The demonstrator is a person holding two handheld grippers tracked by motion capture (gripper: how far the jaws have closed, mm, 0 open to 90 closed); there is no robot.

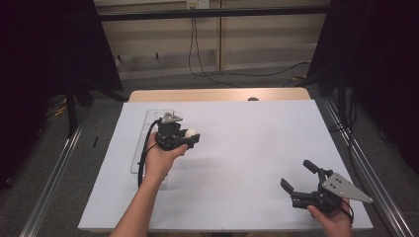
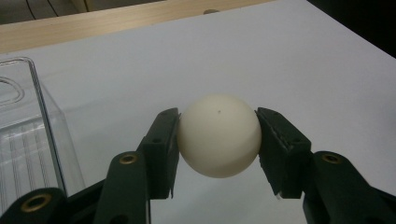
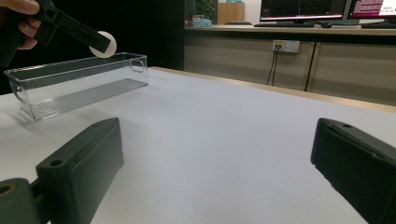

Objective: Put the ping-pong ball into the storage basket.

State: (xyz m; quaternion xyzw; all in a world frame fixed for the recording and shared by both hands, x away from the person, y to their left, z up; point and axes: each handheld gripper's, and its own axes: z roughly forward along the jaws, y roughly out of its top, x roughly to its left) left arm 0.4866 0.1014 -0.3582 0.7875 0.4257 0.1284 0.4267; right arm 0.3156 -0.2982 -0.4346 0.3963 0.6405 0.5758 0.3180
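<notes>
Left gripper (image 1: pixel 190 139) sits left of centre in the high view, jaws pinched on a white ball (image 1: pixel 191 133) from both sides; in the left gripper view the ball (image 2: pixel 219 135) fills mid-frame w/ a black pad pressed to each flank, held clear above the white sheet (image 2: pixel 289 60). Just beside it, at the left edge of that view, stands the clear bin (image 2: pixel 32 144), long and narrow, ribbed floor, nothing seen inside. In the high view the bin (image 1: pixel 148 118) runs lengthwise under and behind the left hand (image 1: pixel 160 160), partly covered by it. From the right gripper view the ball (image 3: pixel 103 44) shows upper left, above the bin's (image 3: pixel 79 84) far rim, approx over its edge; can't tell if over the inside or just beside. Right gripper (image 1: pixel 300 177) is lower right in the high view, well apart from ball and bin, jaws spread wide, holding nothing, bare sheet between them. Wood table edge (image 1: pixel 217 94) at top of sheet; cables (image 1: pixel 197 59) on floor beyond.
</notes>
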